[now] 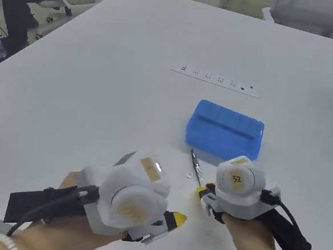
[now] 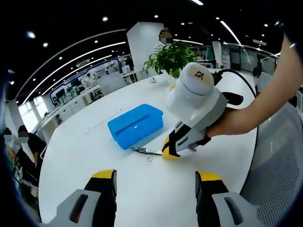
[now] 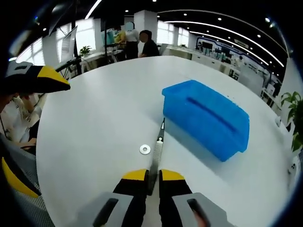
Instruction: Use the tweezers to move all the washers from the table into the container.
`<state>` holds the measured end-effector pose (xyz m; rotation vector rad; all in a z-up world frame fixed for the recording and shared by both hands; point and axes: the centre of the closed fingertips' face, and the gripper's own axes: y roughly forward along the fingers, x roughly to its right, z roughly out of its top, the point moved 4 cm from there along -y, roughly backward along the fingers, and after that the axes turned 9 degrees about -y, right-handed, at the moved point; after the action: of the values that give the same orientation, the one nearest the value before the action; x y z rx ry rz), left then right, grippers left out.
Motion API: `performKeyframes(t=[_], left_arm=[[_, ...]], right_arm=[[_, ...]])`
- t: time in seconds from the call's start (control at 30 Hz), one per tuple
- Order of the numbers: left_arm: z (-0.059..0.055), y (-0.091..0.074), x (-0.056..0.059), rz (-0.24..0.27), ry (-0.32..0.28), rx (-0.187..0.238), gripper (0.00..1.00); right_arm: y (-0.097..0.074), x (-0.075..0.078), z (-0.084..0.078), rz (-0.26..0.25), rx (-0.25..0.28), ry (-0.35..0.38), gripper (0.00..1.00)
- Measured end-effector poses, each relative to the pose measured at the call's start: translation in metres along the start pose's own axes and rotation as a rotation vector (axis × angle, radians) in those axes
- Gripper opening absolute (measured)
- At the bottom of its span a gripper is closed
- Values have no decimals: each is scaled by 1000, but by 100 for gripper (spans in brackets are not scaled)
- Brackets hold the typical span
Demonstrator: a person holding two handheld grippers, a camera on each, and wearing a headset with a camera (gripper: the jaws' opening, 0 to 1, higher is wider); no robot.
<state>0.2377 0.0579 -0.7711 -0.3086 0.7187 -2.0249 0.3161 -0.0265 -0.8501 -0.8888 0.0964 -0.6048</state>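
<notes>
Beside tweezers (image 3: 157, 146) pinched in right tongs (image 3: 152, 175), one washer (image 3: 145, 149); left tongs (image 2: 156, 176) spread.

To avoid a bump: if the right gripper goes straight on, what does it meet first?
Probably the blue container: the right gripper's tweezers aim at its near corner. The washer lies beside that line.

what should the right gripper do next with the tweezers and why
Probably draw the right gripper back a little and swing the tips of the tweezers left onto the washer. The gripper is shut on the tweezers, but their tips point past the washer, which lies on the table just left of the shaft, short of the blue container.
</notes>
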Motion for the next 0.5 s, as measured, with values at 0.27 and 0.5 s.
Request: performKeyframes(t=[0.27, 0.5], left_arm=[[8, 14, -9, -61, 50, 4, 49], [3, 53, -6, -133, 329, -18, 34]], right_arm=[[-11, -1, -3, 130, -34, 48, 2], [-48, -3, -5, 283, -89, 177, 2]])
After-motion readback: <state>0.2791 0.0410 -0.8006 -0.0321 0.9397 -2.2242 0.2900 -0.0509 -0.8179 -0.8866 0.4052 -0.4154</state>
